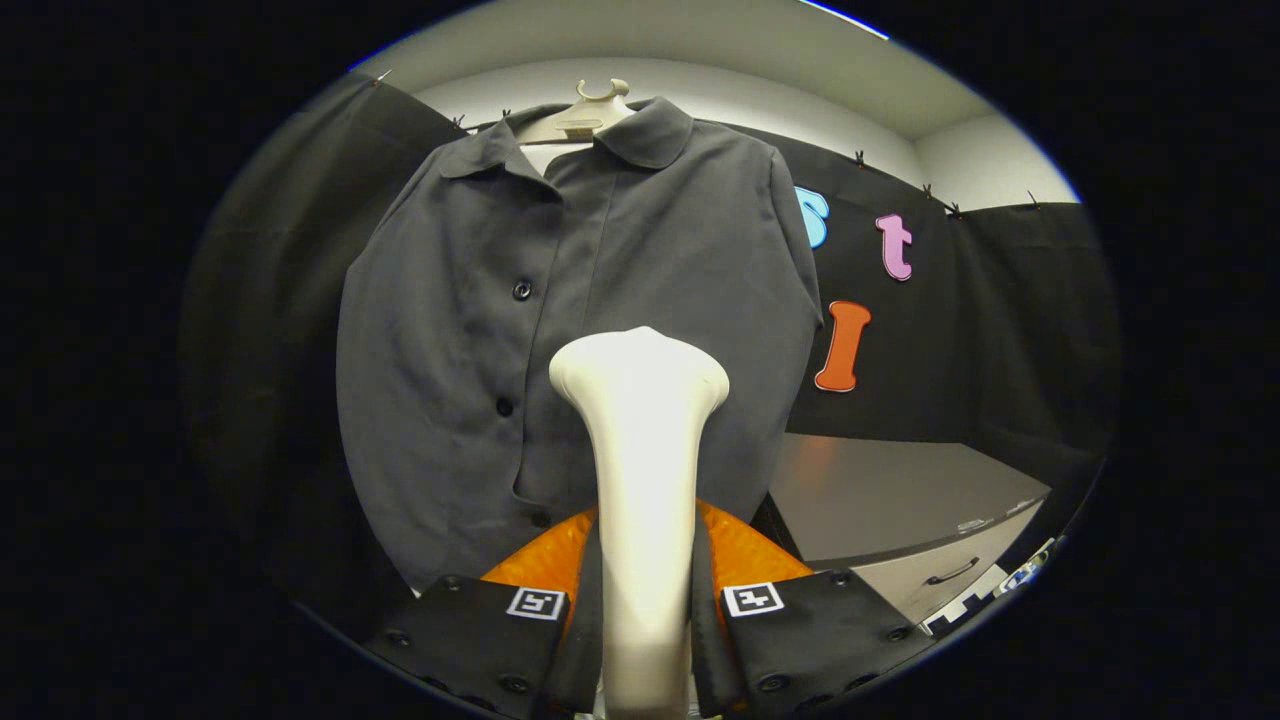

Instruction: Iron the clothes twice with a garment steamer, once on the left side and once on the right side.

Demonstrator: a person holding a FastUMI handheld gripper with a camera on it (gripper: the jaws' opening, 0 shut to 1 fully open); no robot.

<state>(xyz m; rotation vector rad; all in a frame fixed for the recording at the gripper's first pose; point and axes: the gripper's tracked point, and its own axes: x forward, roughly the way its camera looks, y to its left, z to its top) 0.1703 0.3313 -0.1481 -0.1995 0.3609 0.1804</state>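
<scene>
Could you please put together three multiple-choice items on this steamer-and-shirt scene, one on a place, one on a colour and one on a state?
1. Where is the steamer?
A. Between the fingers of the gripper, its head up in front of the shirt
B. Lying on the cabinet
C. Hooked on the hanger

2. What colour is the shirt?
A. White
B. Dark grey
C. Red

3. How is the shirt kept?
A. Folded on the cabinet
B. Crumpled on the floor
C. Hanging on a hanger, buttoned down the front

Answers:
1 A: the pale handle rises from between both fingers, which press on its sides, and its head stands before the lower front of the shirt.
2 B: the cloth is dark grey all over.
3 C: the collar sits on the pale hanger, and the buttons close the front.
</scene>
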